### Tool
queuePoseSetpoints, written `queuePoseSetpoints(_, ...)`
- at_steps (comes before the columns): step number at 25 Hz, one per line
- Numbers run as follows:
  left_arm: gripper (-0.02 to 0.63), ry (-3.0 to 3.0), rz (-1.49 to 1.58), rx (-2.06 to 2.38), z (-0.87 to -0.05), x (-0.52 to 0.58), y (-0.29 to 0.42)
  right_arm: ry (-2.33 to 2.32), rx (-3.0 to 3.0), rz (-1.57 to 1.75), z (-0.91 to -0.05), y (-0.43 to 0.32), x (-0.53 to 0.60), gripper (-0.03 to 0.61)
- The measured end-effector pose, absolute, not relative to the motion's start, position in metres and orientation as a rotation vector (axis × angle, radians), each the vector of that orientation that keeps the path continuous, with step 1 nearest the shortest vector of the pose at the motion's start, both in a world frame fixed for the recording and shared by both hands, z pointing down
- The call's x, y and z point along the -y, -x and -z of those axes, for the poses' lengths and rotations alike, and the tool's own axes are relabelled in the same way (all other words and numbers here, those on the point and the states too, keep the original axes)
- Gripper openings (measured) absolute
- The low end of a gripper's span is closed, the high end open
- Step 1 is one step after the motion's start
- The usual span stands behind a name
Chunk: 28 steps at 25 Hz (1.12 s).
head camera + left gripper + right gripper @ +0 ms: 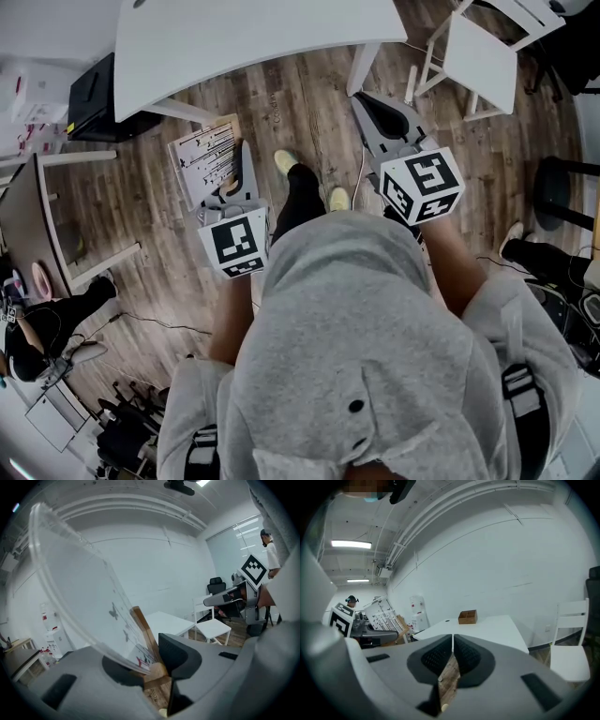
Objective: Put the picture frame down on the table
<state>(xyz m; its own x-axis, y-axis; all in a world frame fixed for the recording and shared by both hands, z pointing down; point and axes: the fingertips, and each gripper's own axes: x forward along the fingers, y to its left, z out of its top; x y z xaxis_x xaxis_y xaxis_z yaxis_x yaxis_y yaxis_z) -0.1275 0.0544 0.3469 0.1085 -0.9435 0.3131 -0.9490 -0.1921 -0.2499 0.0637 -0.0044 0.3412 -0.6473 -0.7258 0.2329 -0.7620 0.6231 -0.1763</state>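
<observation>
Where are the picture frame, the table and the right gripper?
picture frame (206,159), head view, on its printed face.
table (253,37), head view, on its bare white top.
right gripper (453,641), right gripper view, between its closed jaw tips.

- Your right gripper (453,638) has its jaws pressed together, nothing between them.
- Beyond them, a white table (487,629) bears a small wooden box (468,616).
- At far left, the picture frame (386,615) stands up from your left gripper (370,631).
- A white chair (571,660) stands at right.
</observation>
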Motion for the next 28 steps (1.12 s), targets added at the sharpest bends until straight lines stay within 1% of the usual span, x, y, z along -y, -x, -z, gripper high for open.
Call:
queuePoseSetpoints(18, 0.114, -2.315, -0.606, 1.939, -0.361, 0.053, 0.188, -1.216, 2.645, -0.374, -0.348, 0.000, 0.105, 0.031)
queuePoseSetpoints(28, 0.114, -2.320, -0.549, 1.933, -0.361, 0.094, 0.228, -1.228, 2.599, -0.304, -0.340, 0.032, 0.145, 0.031)
